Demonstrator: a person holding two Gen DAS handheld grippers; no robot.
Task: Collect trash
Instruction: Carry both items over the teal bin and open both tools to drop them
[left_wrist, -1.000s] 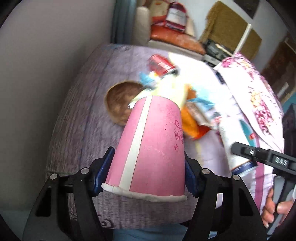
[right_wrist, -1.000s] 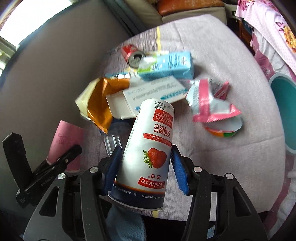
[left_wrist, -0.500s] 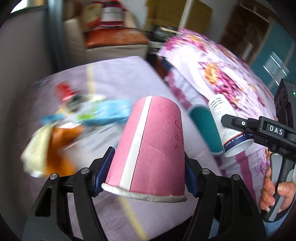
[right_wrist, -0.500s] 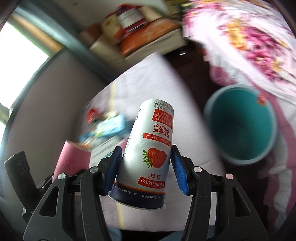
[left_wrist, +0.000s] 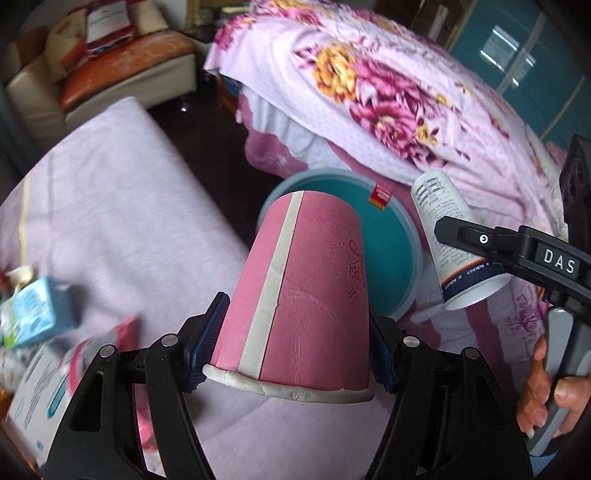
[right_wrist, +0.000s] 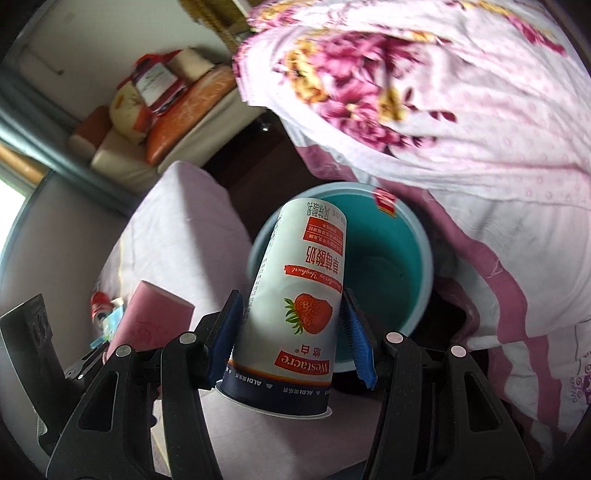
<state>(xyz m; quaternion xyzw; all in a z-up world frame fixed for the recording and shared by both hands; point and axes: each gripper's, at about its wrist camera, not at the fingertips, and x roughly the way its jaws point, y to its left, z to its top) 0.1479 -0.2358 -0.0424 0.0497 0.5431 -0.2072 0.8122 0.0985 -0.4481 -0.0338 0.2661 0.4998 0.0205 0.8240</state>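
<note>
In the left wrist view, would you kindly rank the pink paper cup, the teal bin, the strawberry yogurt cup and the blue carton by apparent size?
1. pink paper cup, inflated by nearness
2. teal bin, partly hidden, so likely truly bigger
3. strawberry yogurt cup
4. blue carton, blurred and cut off at the edge; its order against the yogurt cup is unsure

Home bedroom or living space. Bed with floral quilt (left_wrist: 369, 92) at right; cushioned sofa (left_wrist: 110, 70) piled with pillows at back; table under lilac cloth (left_wrist: 110, 206); teal bin (right_wrist: 402, 266) on dark floor between table and bed; window frame (right_wrist: 55, 147) at left.
</note>
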